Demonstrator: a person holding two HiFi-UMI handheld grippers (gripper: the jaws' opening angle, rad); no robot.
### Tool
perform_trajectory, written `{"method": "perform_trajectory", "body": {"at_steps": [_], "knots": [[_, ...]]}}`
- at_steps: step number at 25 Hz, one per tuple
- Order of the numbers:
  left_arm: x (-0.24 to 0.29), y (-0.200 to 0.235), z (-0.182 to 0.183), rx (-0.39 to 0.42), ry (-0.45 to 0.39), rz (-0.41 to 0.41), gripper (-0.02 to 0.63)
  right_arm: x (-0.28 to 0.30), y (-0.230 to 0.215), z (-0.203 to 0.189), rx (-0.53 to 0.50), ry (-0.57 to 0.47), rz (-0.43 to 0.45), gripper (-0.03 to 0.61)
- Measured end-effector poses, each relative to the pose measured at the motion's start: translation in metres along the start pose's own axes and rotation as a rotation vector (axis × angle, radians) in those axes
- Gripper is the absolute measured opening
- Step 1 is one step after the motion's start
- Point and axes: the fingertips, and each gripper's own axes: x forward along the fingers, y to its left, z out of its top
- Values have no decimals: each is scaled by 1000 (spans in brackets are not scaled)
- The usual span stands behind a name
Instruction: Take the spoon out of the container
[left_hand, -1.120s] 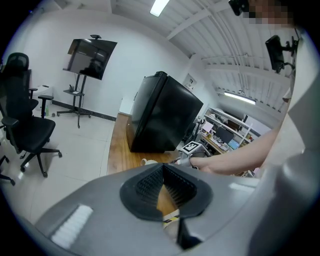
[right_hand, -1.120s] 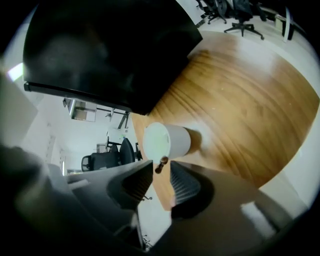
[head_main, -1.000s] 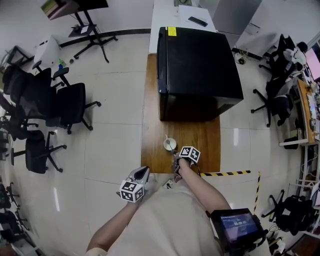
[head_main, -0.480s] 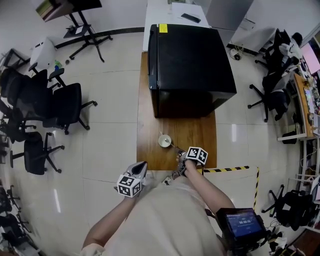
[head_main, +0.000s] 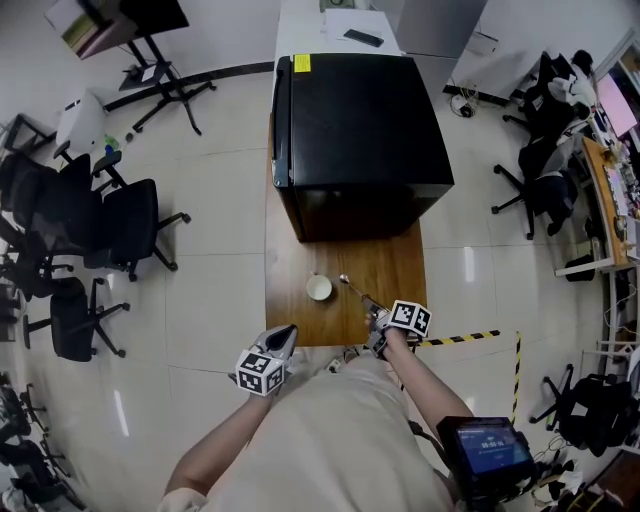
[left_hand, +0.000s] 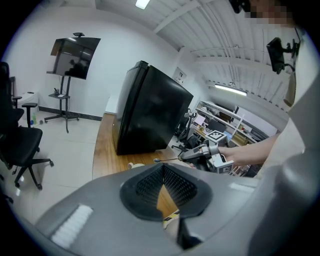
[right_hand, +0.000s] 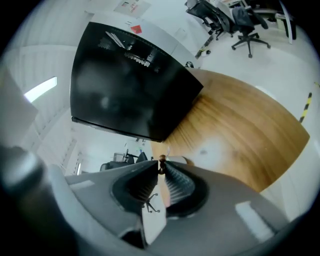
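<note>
A white cup (head_main: 318, 288) stands on the wooden table (head_main: 290, 320) near its front edge. My right gripper (head_main: 372, 308) is shut on the handle of a metal spoon (head_main: 352, 287). The spoon hangs in the air just right of the cup, bowl end pointing away from me. In the right gripper view the pads pinch the thin handle (right_hand: 161, 162) at their tips. In the left gripper view the spoon (left_hand: 167, 160) sticks out level from the right gripper (left_hand: 192, 156). My left gripper (head_main: 283, 340) hangs off the table's front left, shut and empty.
A large black cabinet (head_main: 360, 130) fills the far half of the table, close behind the cup. Office chairs (head_main: 120, 220) stand on the floor to the left and more chairs (head_main: 545, 190) to the right. Yellow-black tape (head_main: 460, 340) marks the floor by the table's right front corner.
The right gripper has drawn the spoon up out of the cup and carried it to the right. The left gripper has stayed below the table's edge.
</note>
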Motion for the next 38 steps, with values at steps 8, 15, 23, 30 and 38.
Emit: {"method": "perform_trajectory", "body": {"at_steps": [8,15,23,30,38], "knots": [[11,-3,-2,20,25,24,0,28,-55,21,29,-18,-71,40],[3,-2,-3,19,38,66,0,57,-89,34,36,-47,-123,40],[-6,-2,-6,10,36,105,0,79,-101,31,-72,-54,-149,43],[-10,2,-6,0,35,142,0,98,-122,1,-91,69,-195,43],[-18,9,-13,-41,25,177,0,116,-132,-13,13,130,-166,46]]}}
